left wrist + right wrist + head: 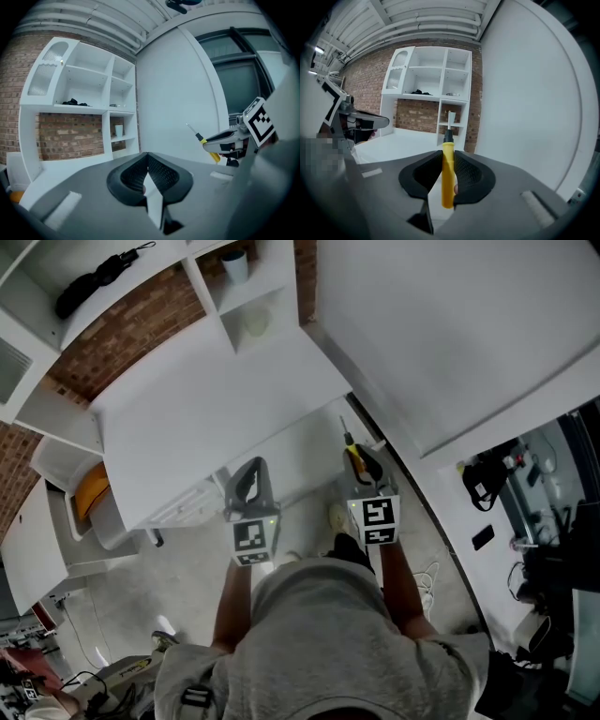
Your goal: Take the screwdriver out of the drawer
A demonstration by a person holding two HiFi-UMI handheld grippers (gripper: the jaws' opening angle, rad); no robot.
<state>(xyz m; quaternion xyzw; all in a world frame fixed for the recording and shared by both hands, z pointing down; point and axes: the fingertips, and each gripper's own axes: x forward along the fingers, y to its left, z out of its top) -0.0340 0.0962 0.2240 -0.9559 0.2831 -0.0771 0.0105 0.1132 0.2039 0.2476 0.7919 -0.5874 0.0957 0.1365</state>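
The screwdriver (448,176) has a yellow handle, a black collar and a thin metal shaft. My right gripper (446,161) is shut on the handle, with the shaft pointing up and forward past the jaws. In the head view the right gripper (362,465) holds the screwdriver (352,454) in the air beside the white tabletop (206,399). My left gripper (251,471) hovers at the table's near edge, its jaws closed together on nothing (147,160). From the left gripper view the right gripper (213,140) and the screwdriver (200,137) show at the right.
A white shelf unit (246,296) with a cup (234,262) stands against the brick wall (122,334). A large white panel (450,334) runs along the right. A white bin with an orange object (91,491) sits at the left. Dark gear and cables (487,484) lie at the right.
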